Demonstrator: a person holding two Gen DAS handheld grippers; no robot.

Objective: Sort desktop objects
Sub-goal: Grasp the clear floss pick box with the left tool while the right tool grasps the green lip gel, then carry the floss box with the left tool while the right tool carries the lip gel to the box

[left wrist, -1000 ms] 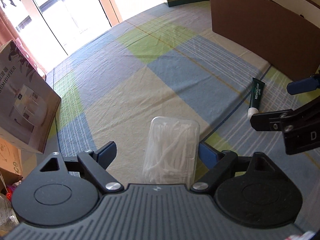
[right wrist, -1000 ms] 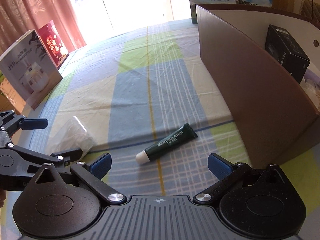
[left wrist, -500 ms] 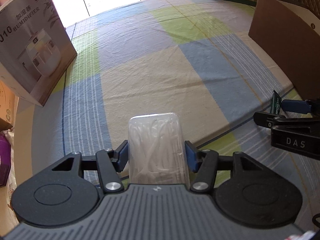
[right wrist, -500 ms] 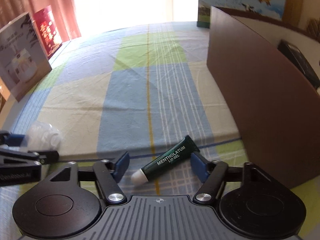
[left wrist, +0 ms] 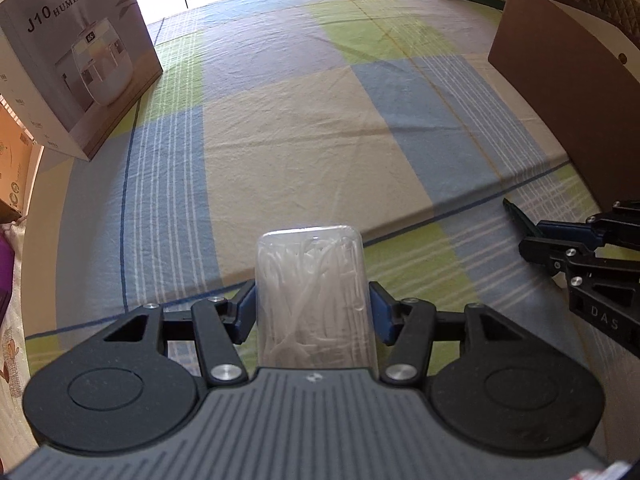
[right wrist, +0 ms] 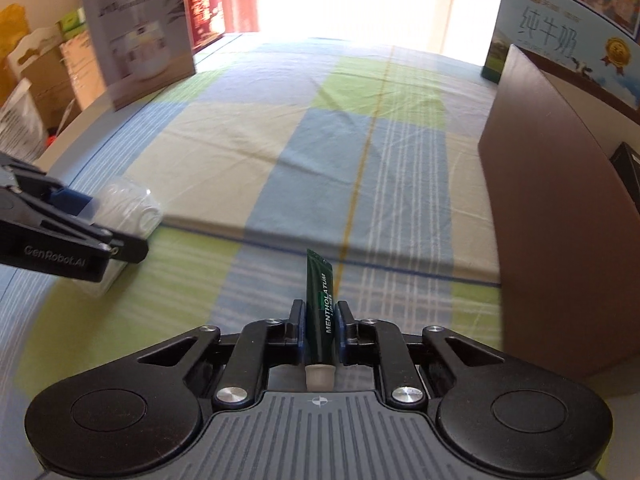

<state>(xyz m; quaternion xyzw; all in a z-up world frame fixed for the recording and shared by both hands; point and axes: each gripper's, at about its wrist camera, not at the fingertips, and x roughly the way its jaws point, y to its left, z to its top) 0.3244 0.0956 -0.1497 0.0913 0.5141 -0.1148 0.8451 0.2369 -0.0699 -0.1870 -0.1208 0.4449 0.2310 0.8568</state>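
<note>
Clear plastic box pinched by left fingers; right fingers pinch green tube.

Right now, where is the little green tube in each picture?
Left wrist view: the green tube is at the far right edge, only its tail poking out of the right gripper.
Right wrist view: the same tube is low in the middle, clamped between the jaws, white cap toward the camera.
Shared landmark: the humidifier box, upper left in both views.
</note>
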